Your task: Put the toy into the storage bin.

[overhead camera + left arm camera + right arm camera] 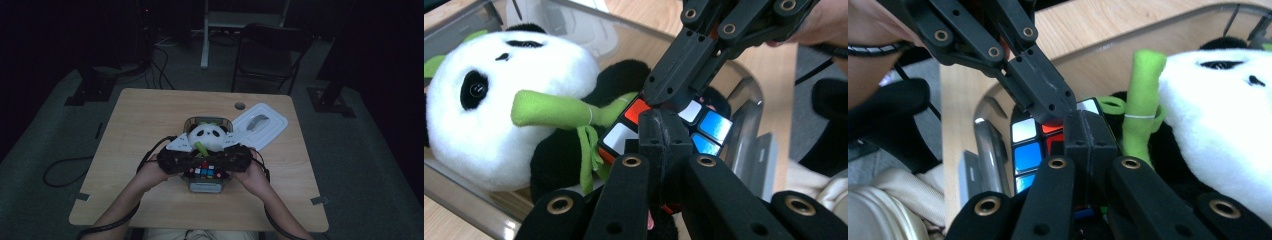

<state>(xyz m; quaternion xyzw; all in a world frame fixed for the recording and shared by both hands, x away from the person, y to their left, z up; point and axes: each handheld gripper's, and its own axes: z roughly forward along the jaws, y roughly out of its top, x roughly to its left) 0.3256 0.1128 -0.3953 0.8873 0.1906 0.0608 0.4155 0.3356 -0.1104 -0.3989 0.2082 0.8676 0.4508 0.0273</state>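
The fingers (659, 131) of the left gripper (176, 159) are pressed together with nothing between them, and their tips are set on top of the puzzle cube (205, 171). The fingers (1087, 131) of the right gripper (235, 157) are likewise fully closed and empty, met tip to tip over the cube. The cube is seen inside the clear plastic bin (190, 122), just beside the panda toy (207, 136) and its green bamboo stalk (554, 111). Behind the bin, the white lid (272, 131) is lying on the counter (145, 125).
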